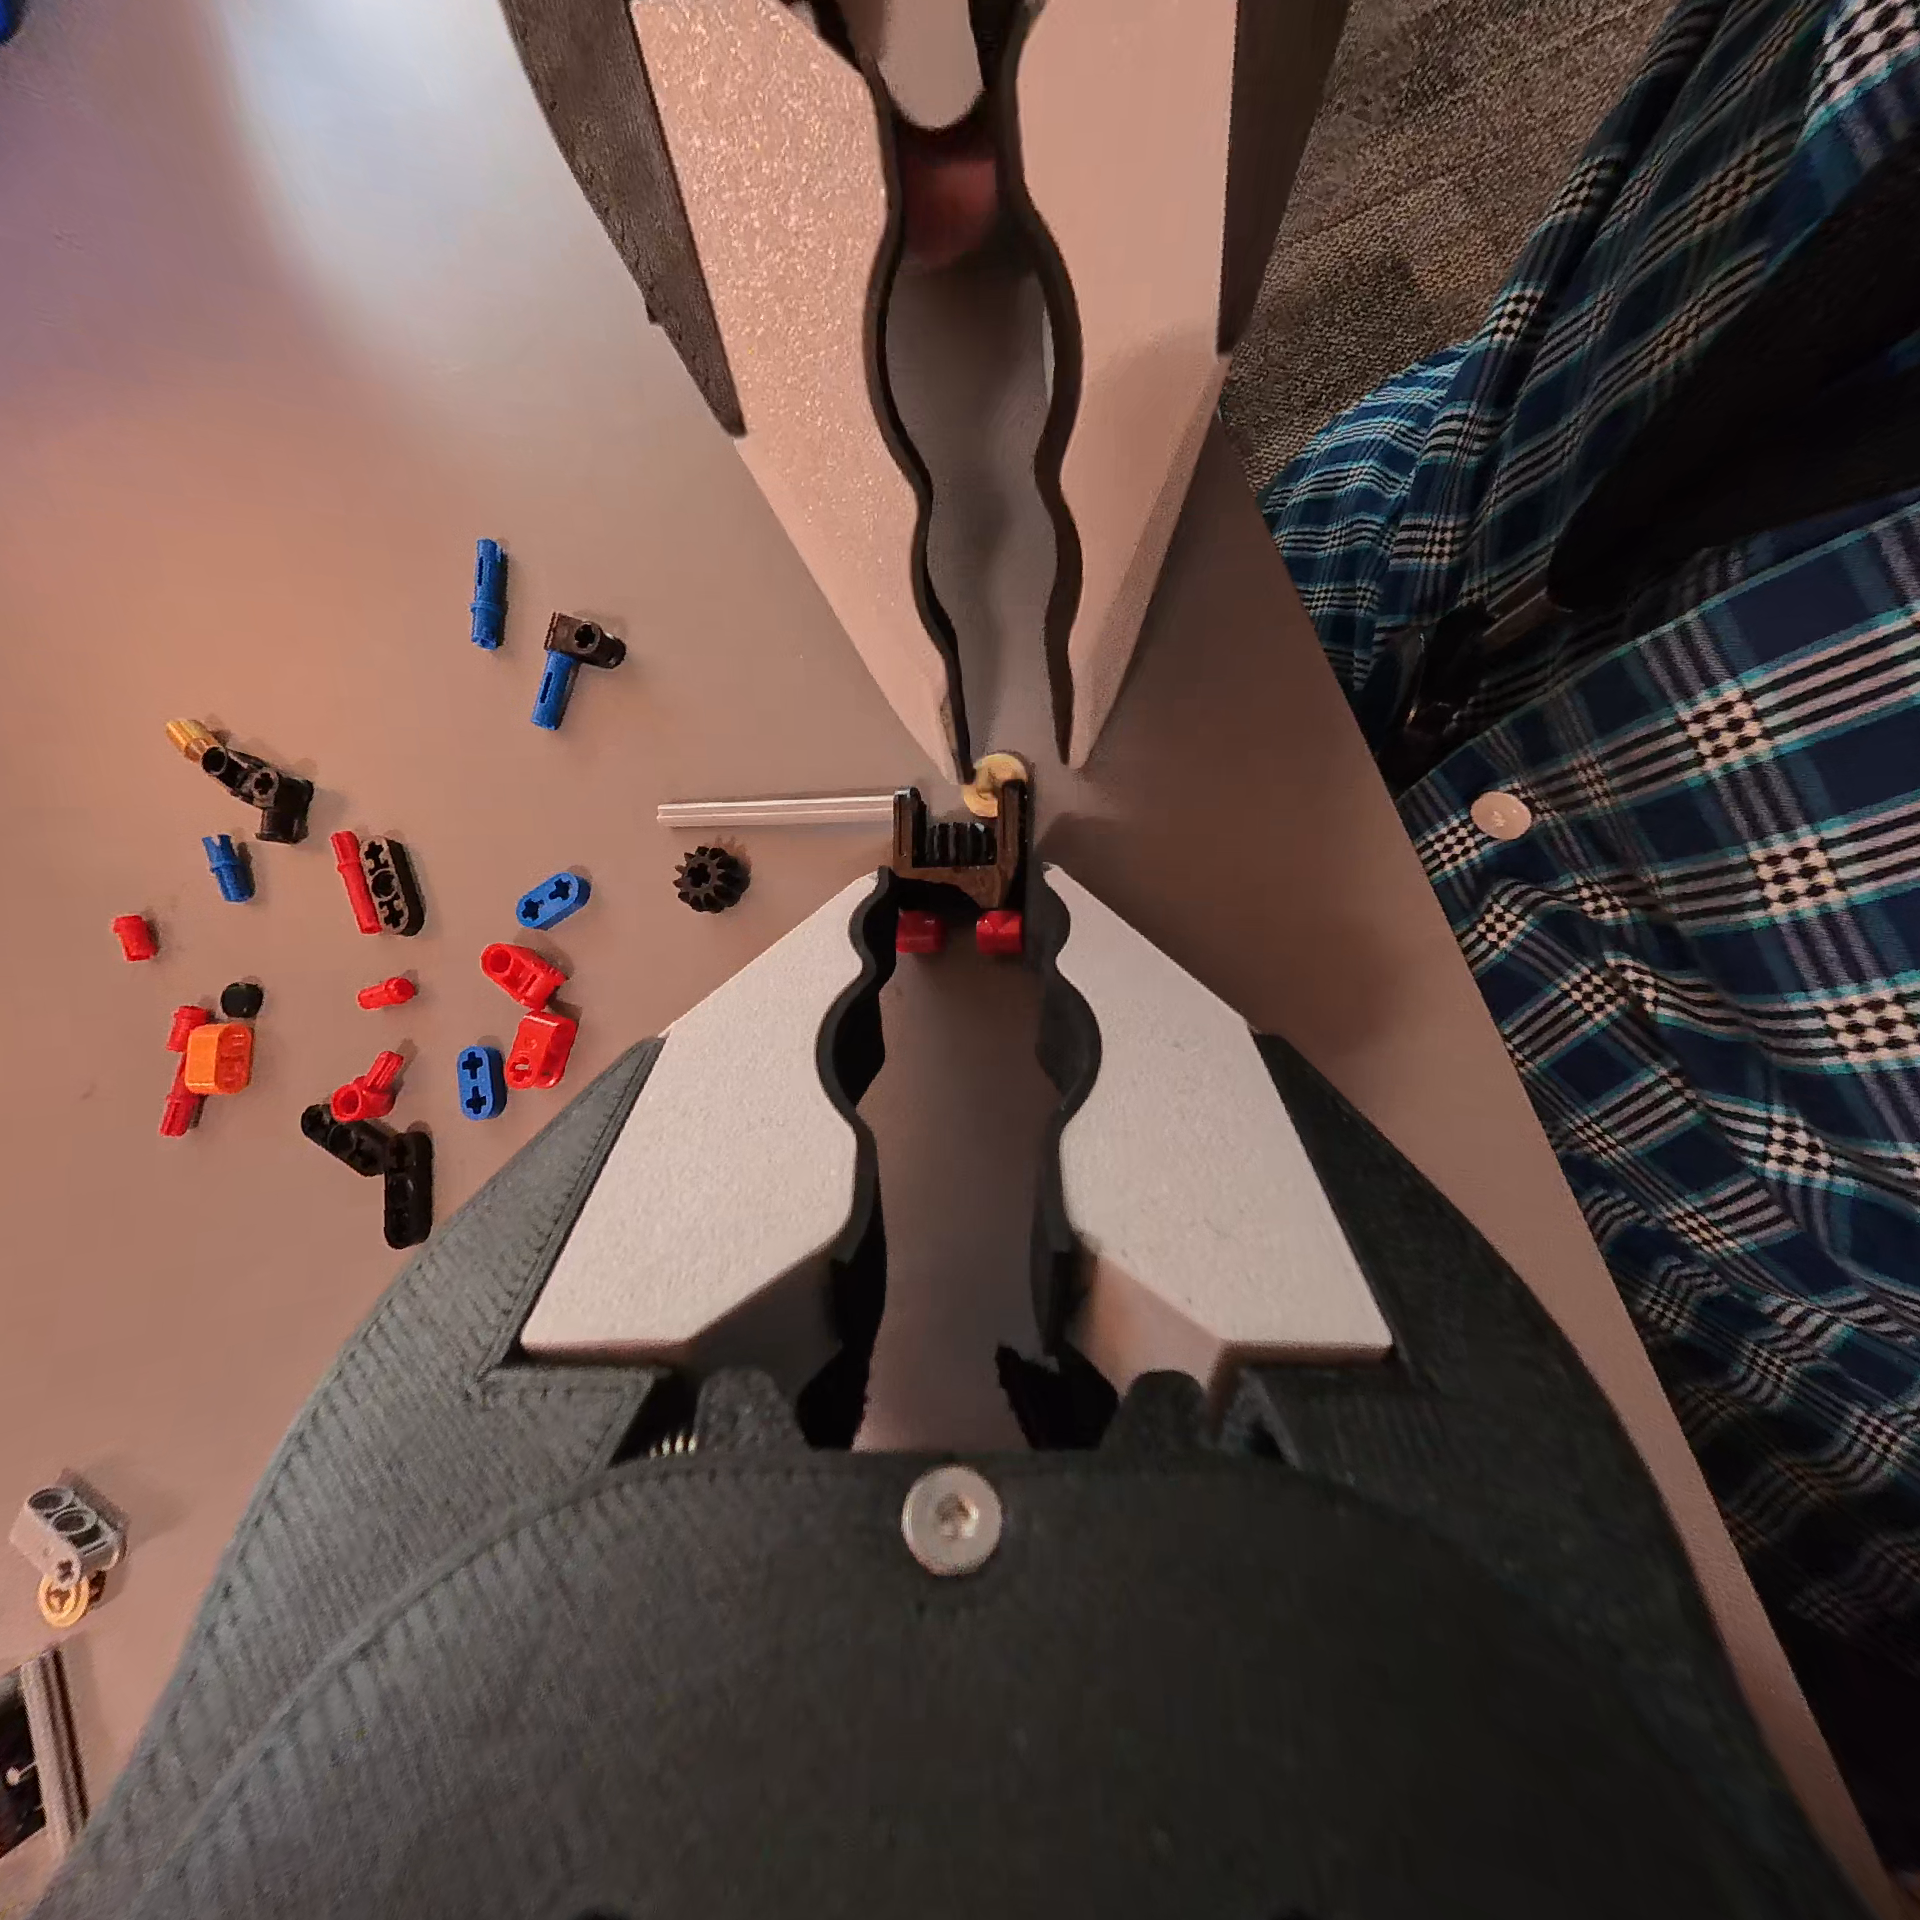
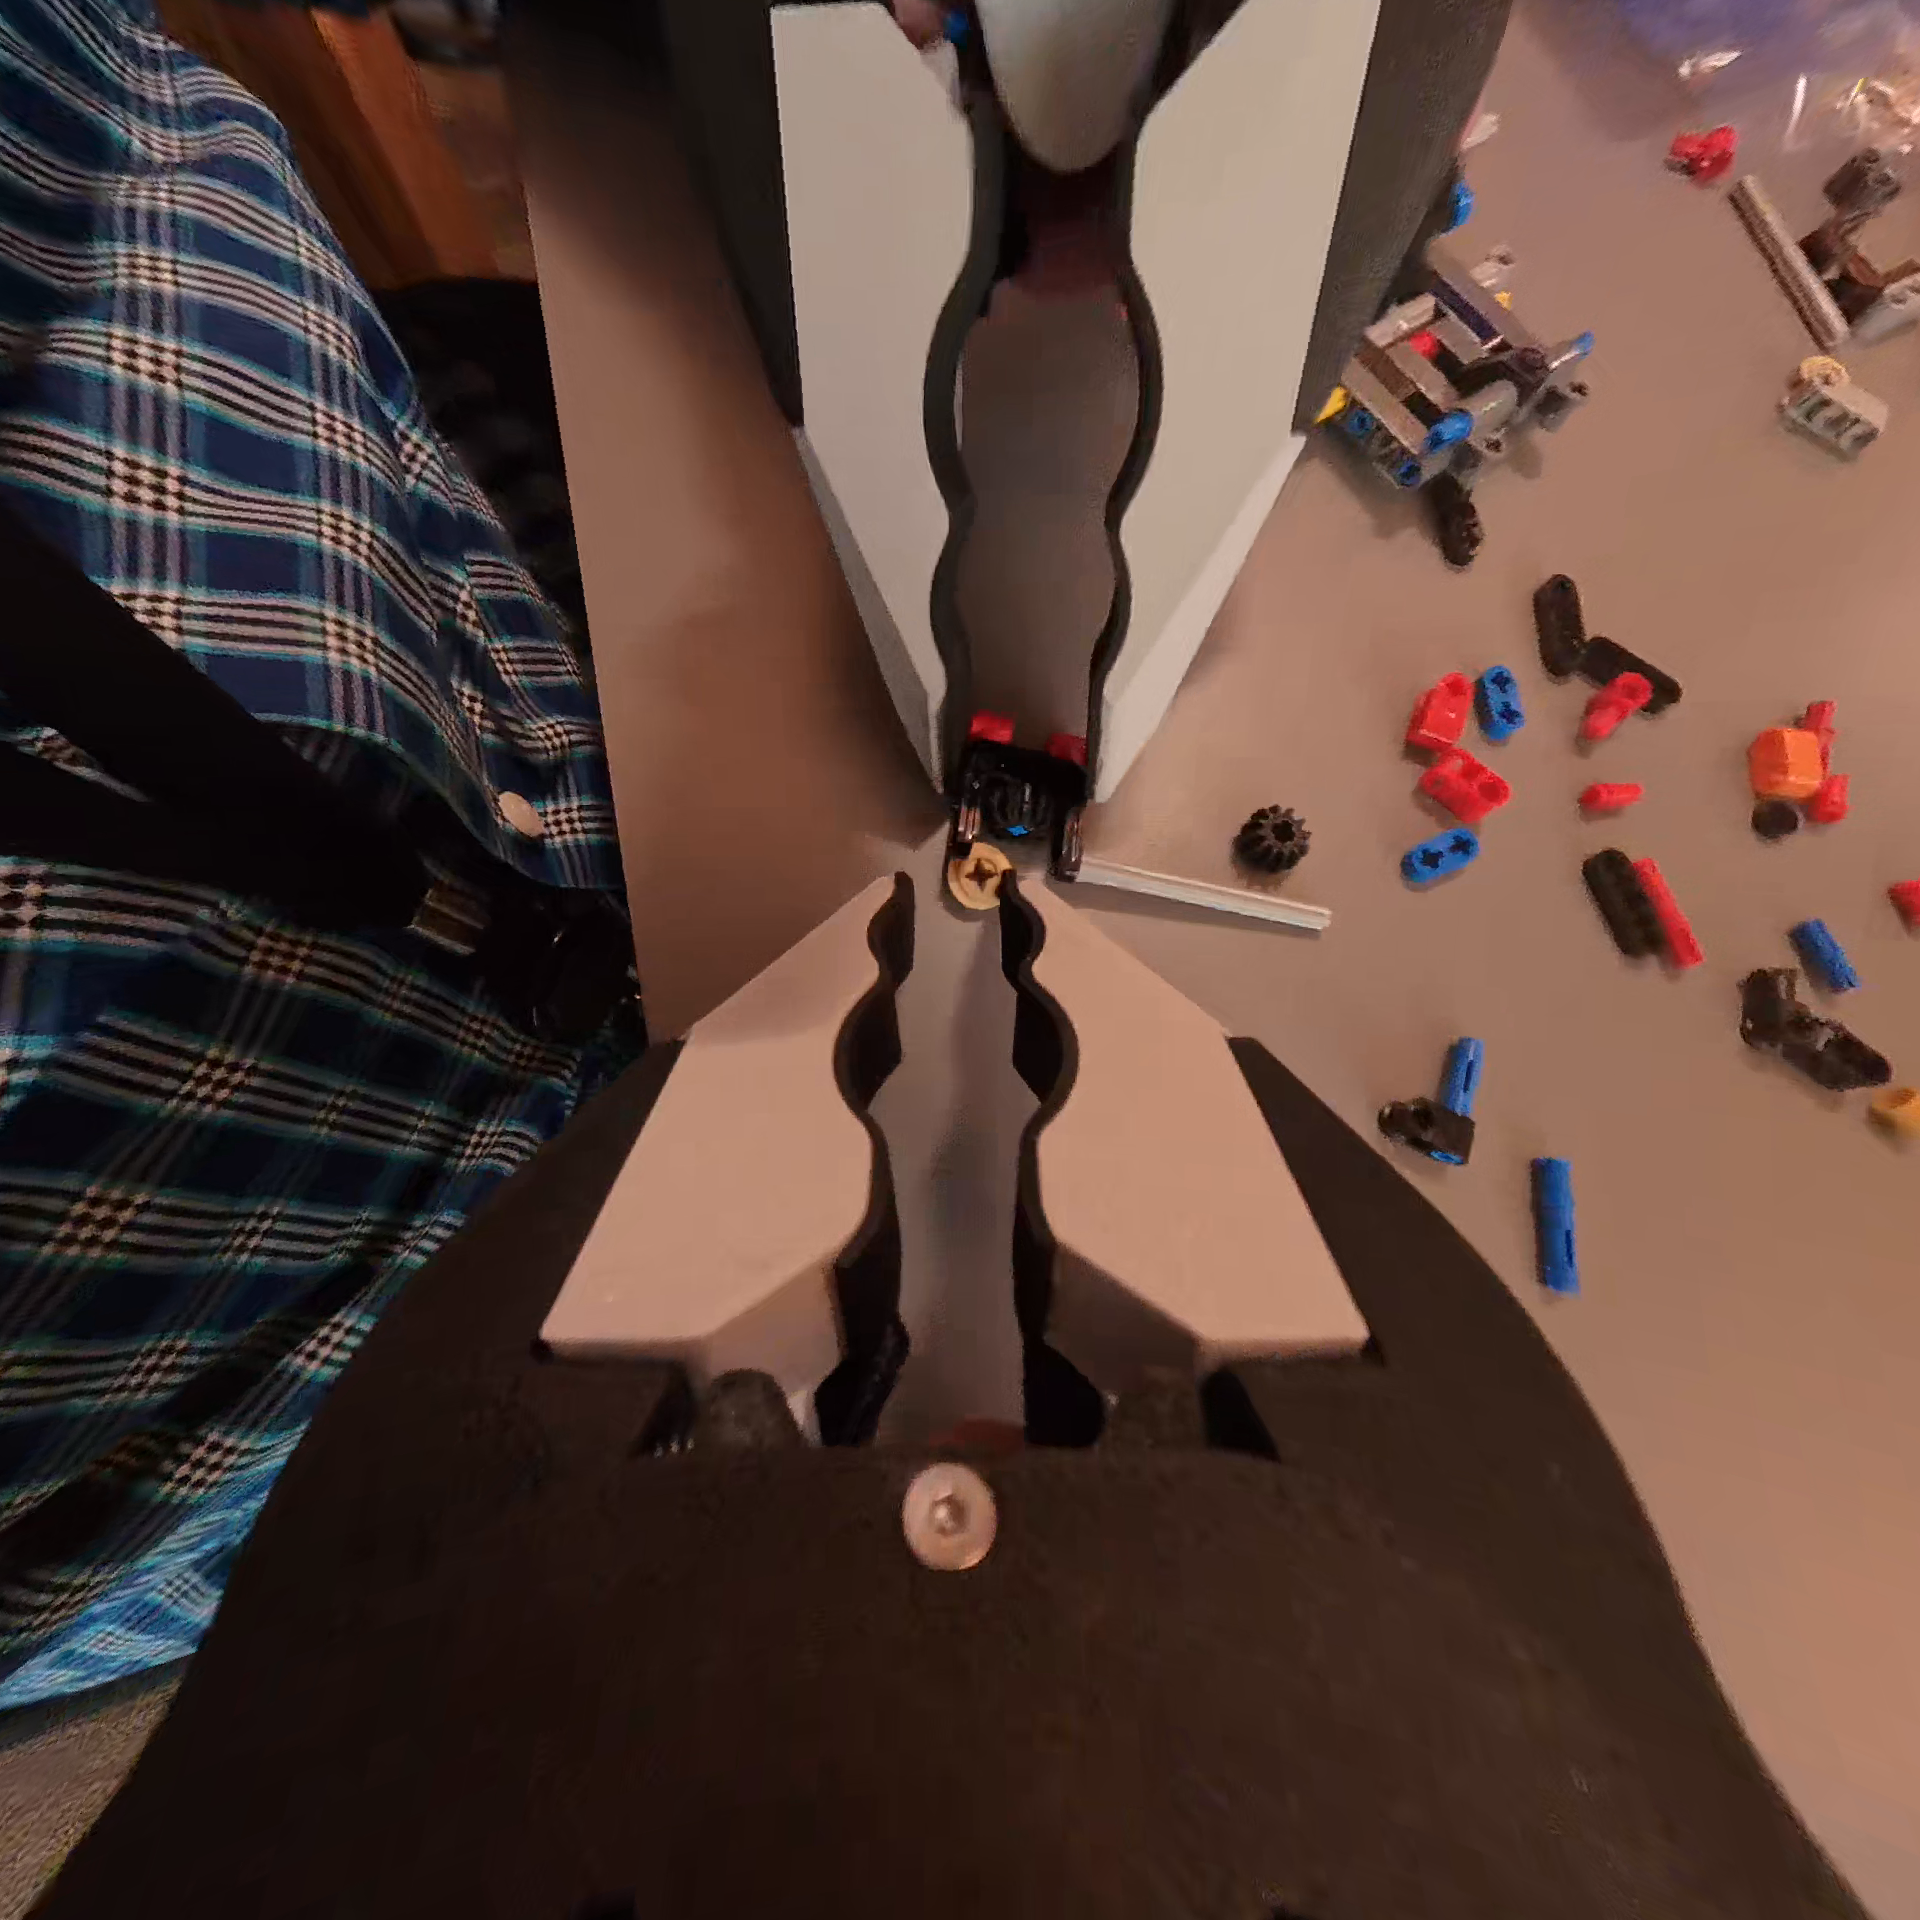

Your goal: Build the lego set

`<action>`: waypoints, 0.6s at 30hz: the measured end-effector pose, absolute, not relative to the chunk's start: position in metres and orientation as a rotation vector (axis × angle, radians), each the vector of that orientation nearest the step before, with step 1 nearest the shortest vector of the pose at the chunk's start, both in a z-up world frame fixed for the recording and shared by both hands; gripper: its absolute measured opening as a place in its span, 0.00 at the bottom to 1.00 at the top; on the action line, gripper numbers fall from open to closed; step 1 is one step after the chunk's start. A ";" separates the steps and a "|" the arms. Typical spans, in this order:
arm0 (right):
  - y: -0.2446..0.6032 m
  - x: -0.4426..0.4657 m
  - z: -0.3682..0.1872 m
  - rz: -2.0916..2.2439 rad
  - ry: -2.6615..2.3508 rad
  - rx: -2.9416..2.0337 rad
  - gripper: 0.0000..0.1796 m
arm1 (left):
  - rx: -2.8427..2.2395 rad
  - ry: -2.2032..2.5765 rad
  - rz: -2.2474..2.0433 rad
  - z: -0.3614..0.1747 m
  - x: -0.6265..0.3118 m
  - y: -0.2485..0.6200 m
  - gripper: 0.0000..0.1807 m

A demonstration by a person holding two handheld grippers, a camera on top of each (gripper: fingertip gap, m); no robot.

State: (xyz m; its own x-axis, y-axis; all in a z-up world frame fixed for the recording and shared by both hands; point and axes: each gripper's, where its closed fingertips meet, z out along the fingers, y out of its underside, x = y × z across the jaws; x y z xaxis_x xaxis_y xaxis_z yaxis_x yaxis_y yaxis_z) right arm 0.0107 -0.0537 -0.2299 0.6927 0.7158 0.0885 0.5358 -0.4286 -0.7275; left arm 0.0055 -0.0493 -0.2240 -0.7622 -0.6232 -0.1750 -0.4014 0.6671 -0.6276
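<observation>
A: Where is the piece being built?

B: It sits between the two grippers, just above the table [image 1: 312, 312], near the table's edge beside the person's plaid shirt [image 1: 1714, 935]. It is a small black frame [image 1: 961, 852] with a black gear inside it and two red pins [image 1: 956, 932] sticking out of its near side in the left wrist view.

A: What does the left gripper [image 1: 961, 914] have hold of?

B: Its jaws stand narrowly apart and close on the frame's sides, with the red pins between the fingertips. In the right wrist view the same gripper [image 2: 1023, 764] comes in from the far side, holding that frame [image 2: 1018, 800].

A: And the right gripper [image 2: 956, 894]?

B: Its tips are nearly together and pinch a small tan bush [image 2: 977, 878], which touches one arm of the frame. From the left wrist view that gripper [image 1: 1013, 764] points in from the far side with the tan bush [image 1: 987, 784] at its tips.

A: Anything else at the frame?

B: A pale grey axle [image 1: 774, 812] runs out of the frame's side, over the table.

A: What lies around?

B: A loose black gear [image 2: 1271, 837] lies near the axle. Further out, scattered red, blue and black pieces [image 2: 1621, 810] cover the table, and a partly built grey model [image 2: 1444, 395] stands at the far right in the right wrist view.
</observation>
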 end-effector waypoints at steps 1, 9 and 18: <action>-0.052 0.011 -0.229 0.290 -0.959 -2.127 0.07 | -0.806 2.508 -0.815 -0.224 0.005 -0.049 0.12; -0.050 0.012 -0.230 0.255 -0.966 -2.116 0.03 | -0.802 2.508 -0.810 -0.224 0.005 -0.050 0.12; -0.050 0.011 -0.228 0.324 -0.920 -2.129 0.02 | -0.803 2.510 -0.813 -0.224 0.004 -0.050 0.12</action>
